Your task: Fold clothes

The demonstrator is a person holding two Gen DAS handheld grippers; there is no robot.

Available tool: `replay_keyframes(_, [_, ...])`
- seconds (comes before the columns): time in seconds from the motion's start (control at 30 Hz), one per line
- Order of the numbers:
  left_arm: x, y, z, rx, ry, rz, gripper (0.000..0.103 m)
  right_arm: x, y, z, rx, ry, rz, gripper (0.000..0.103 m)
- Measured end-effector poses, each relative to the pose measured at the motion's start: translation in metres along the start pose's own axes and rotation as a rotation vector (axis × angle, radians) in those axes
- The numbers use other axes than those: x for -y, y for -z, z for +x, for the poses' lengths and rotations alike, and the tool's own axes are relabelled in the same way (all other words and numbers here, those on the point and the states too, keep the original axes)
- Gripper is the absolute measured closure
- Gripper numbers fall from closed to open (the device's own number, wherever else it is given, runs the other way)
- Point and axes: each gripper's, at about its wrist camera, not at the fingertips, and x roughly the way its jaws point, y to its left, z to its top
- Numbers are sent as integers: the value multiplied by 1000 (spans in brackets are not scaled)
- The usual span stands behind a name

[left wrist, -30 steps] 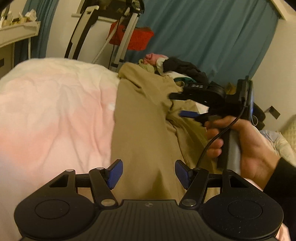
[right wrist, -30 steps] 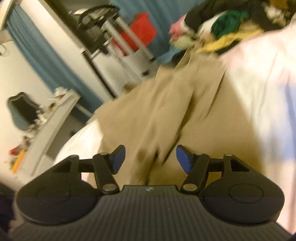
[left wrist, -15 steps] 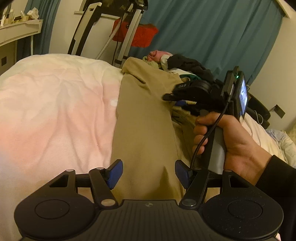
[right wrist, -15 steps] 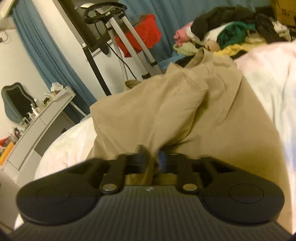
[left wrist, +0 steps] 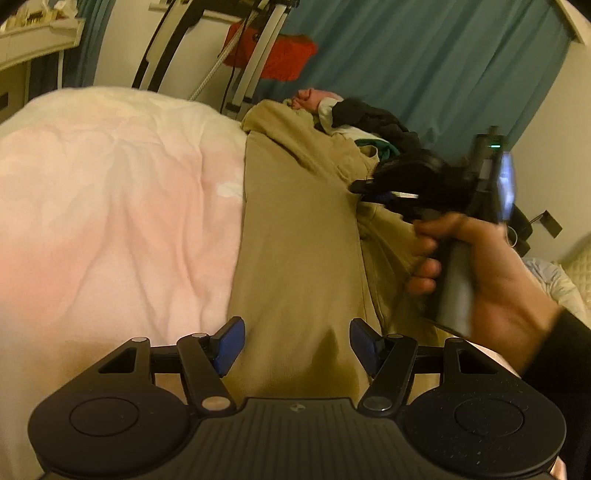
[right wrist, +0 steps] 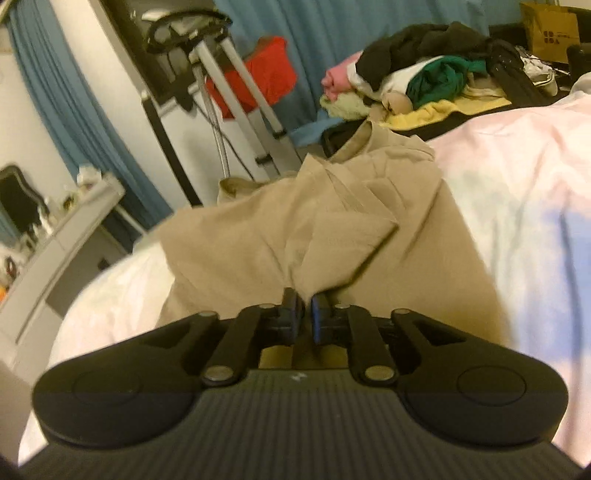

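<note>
Left view: left tongs wide open, holding nothing, over tan trousers on the bed.
Right view: right tongs pinch a trouser fold, probably to lift it over.

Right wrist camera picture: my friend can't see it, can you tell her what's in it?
The right gripper has its jaws pinched shut on a fold of the tan garment, which lies rumpled across a pale pink bed cover. Behind it sits a pile of mixed clothes in front of a blue curtain.
</note>
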Motion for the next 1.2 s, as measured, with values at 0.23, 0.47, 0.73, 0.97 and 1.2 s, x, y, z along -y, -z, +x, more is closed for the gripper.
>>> replay_keyframes(0.23, [-15,-2,-5,-63,30,-82,34,21,46,-112,-113,-40,57,32])
replay_keyframes(0.47, [-35,15,-23,-182,8,-163,32,70,129,-188,-311,-41,347,31])
replay_keyframes(0.73, [-57,45,-40,-281,27,-362,32,98,181,-220,-396,-27,478,34])
replay_keyframes(0.97, [-50,65,-40,-371,53,-419,32,86,194,-225,-426,-1,384,34])
replay_keyframes(1.2, [-33,88,-55,-426,57,-428,37,70,202,-231,-532,17,308,32])
